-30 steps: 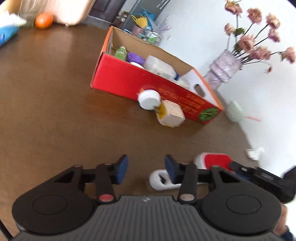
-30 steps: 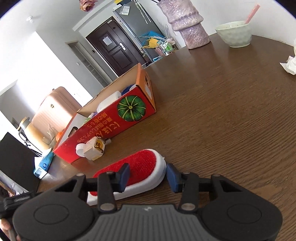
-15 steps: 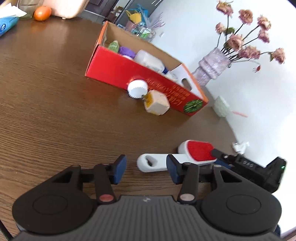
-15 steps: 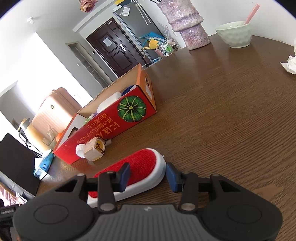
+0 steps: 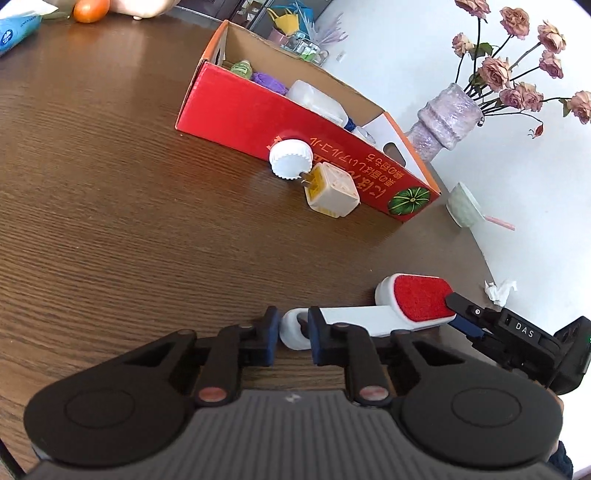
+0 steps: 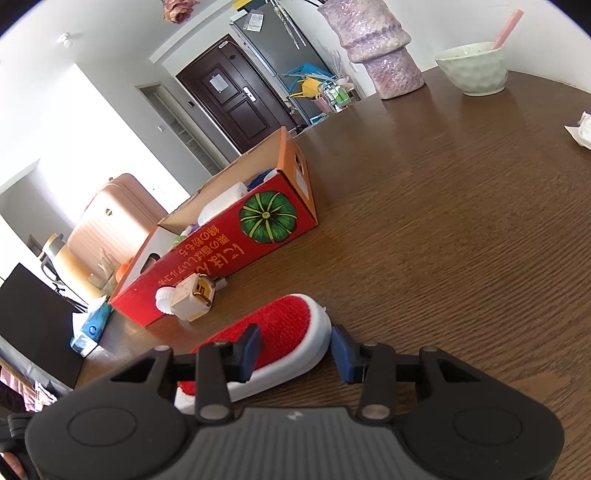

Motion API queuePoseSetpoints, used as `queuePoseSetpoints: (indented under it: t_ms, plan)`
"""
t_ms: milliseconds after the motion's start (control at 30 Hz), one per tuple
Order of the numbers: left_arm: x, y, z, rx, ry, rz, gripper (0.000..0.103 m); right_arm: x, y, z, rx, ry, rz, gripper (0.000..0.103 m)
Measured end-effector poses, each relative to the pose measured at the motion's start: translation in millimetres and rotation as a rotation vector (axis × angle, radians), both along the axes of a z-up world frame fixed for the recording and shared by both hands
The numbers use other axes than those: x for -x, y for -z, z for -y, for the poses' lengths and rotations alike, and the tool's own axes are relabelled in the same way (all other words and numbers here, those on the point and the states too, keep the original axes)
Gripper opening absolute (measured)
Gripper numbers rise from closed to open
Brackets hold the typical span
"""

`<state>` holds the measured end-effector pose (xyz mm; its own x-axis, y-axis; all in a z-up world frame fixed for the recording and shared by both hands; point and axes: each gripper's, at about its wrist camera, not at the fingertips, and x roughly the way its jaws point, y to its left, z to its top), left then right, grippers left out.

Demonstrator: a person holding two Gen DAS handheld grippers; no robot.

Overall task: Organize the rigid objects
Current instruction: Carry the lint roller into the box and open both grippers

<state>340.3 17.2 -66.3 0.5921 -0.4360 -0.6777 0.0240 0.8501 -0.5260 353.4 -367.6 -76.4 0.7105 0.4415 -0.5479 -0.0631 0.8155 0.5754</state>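
A white lint brush with a red pad [image 5: 417,297] lies on the brown table; it also shows in the right wrist view [image 6: 284,332]. My left gripper [image 5: 291,330] is closed around the looped end of its handle [image 5: 291,328]. My right gripper [image 6: 293,350] is open, its fingers on either side of the brush head, which rests on the table. A red cardboard box [image 5: 258,110] holding bottles stands beyond. A white cap [image 5: 291,159] and a beige plug adapter [image 5: 332,190] lie against its front.
A purple vase of dried roses [image 5: 441,123] and a pale green bowl [image 5: 461,208] stand near the far table edge. A crumpled tissue [image 5: 498,290] lies by the edge at right. An orange [image 5: 90,9] and a blue pack [image 5: 14,35] lie far left.
My left gripper has moved onto the brush handle's end and narrowed around it. My right gripper has stayed open around the brush head.
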Motion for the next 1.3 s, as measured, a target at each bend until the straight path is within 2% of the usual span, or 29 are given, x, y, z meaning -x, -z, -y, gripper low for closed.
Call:
queuePoseSetpoints:
  t_ms: [100,167,267,400,533,700,833,1000,1067,1167,1300]
  plan:
    - [0,0,0,-0.001,-0.004,0.004,0.017,-4,2,2,-0.007,-0.014,0.005,0.044]
    - [-1,0,0,0.003,-0.006,0.001,0.016,-7,6,6,-0.042,-0.016,0.01,0.043]
    - [1,-2,0,-0.006,-0.027,0.008,0.016,-8,5,4,-0.037,-0.021,0.011,0.041]
    - [8,-14,-7,0.002,-0.049,0.067,0.016,-1,-1,6,-0.093,-0.025,0.041,0.038]
    - [10,-38,-12,0.008,-0.055,0.133,0.016,7,-25,3,-0.095,-0.026,0.098,0.038]
    - [-5,-84,-16,0.009,-0.057,0.255,0.016,2,-75,1,-0.091,-0.036,0.191,0.038]
    - [-31,-125,-19,0.02,-0.057,0.325,0.016,-17,-124,-5,-0.062,-0.044,0.255,0.038]
    - [-80,-170,-19,-0.027,-0.039,0.376,0.016,-60,-175,-14,-0.022,-0.037,0.307,0.038]
    - [-101,-181,-24,-0.012,-0.052,0.363,0.016,-82,-189,-17,-0.016,-0.044,0.301,0.038]
    - [-127,-190,-28,-0.032,-0.053,0.36,0.016,-116,-202,-18,-0.035,-0.059,0.265,0.038]
    - [-164,-177,-31,-0.063,-0.043,0.277,0.016,-164,-191,-21,-0.062,-0.078,0.153,0.038]
